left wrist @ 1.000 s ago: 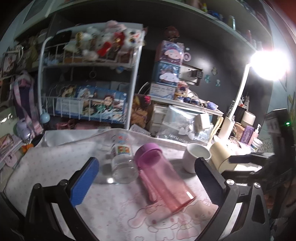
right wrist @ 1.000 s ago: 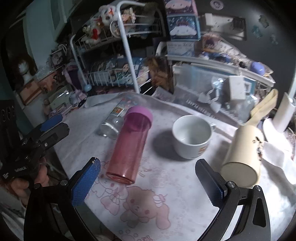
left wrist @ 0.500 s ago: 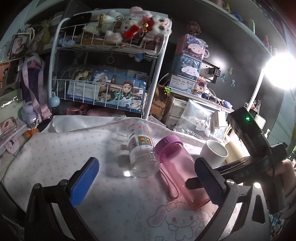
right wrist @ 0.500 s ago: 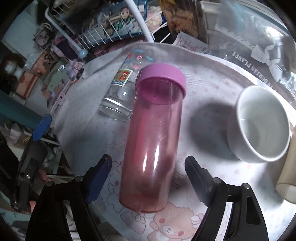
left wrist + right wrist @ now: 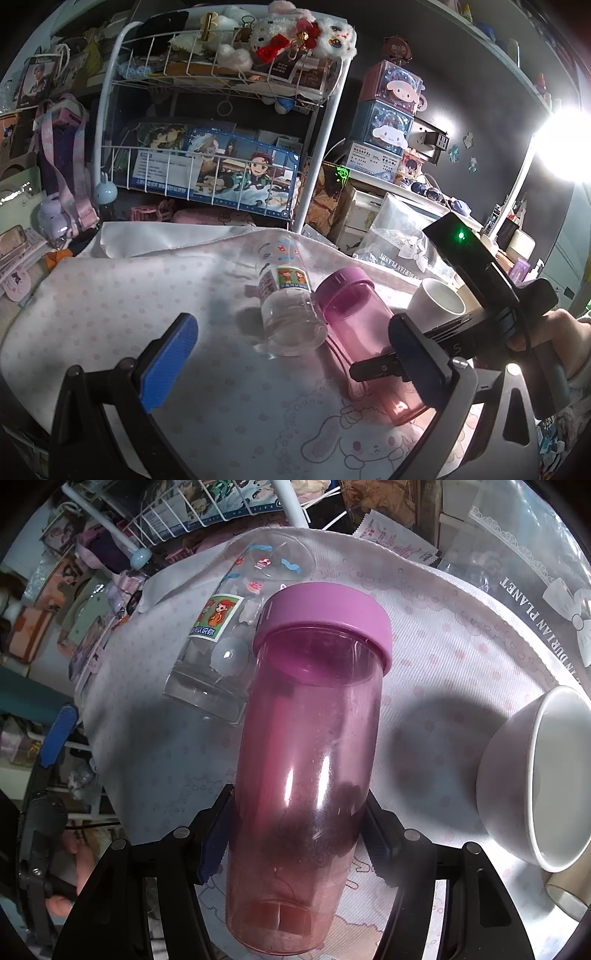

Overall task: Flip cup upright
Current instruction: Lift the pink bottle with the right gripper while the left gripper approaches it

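Observation:
A pink see-through cup with a purple lid [image 5: 310,738] lies on its side on the patterned cloth [image 5: 443,672]. My right gripper [image 5: 295,834] is shut on the cup's lower body, one pad on each side. In the left wrist view the pink cup [image 5: 362,325] lies right of centre with the right gripper's fingers [image 5: 376,365] on it. My left gripper [image 5: 295,369] is open and empty above the cloth, short of the cups. A clear glass with a cartoon sticker [image 5: 288,302] lies on its side against the pink cup; it also shows in the right wrist view [image 5: 218,646].
A white mug [image 5: 535,775] stands upright to the right of the pink cup, also in the left wrist view [image 5: 436,302]. A white wire rack [image 5: 221,129] with toys and cards stands behind the cloth. A bright desk lamp [image 5: 565,144] is at the right. A cream cylinder [image 5: 565,893] lies by the mug.
My right gripper moved in over the pink cup and closed on its body. My left gripper pulled back a little to the left and stayed open.

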`<state>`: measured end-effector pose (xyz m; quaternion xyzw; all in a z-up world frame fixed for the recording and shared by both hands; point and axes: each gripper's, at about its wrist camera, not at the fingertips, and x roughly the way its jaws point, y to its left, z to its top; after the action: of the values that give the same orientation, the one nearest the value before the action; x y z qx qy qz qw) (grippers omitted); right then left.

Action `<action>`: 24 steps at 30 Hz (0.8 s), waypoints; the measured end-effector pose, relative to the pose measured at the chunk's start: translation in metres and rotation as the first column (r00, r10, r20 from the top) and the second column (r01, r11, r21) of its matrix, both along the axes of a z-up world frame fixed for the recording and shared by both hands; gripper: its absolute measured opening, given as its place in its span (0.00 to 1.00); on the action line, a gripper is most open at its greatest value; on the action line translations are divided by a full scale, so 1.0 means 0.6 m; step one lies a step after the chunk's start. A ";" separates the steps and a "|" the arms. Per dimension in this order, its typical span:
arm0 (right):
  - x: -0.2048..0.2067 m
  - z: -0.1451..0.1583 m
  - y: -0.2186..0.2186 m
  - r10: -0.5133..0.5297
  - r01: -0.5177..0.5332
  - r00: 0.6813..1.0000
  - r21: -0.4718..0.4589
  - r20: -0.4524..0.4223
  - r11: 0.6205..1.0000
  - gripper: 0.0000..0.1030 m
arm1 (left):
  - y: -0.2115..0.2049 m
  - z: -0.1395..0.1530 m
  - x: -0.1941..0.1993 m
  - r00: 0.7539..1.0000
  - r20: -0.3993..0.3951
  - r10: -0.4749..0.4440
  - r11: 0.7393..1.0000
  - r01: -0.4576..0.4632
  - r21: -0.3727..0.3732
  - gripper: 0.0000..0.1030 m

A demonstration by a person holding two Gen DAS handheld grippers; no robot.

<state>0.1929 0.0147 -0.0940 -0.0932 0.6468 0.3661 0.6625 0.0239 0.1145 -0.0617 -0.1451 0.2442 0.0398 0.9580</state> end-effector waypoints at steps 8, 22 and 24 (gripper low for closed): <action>-0.001 0.008 -0.033 -0.020 0.021 0.999 0.059 -0.032 0.998 0.56 | 0.001 -0.004 0.004 1.000 -0.009 -0.002 1.000 0.002 -0.009 0.99; -0.018 0.049 -0.096 -0.085 0.094 0.995 0.209 -0.052 0.973 0.55 | -0.017 0.004 0.011 1.000 0.002 -0.030 1.000 0.030 -0.003 0.99; -0.021 0.046 -0.099 -0.066 0.074 0.997 0.177 -0.052 0.981 0.55 | -0.019 0.006 0.011 0.999 0.003 -0.033 0.999 0.033 -0.001 0.99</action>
<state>0.1802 -0.0446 -0.0665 -0.0022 0.6291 0.4013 0.6657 0.0307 0.1033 -0.0583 -0.1417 0.2451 0.0236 0.9588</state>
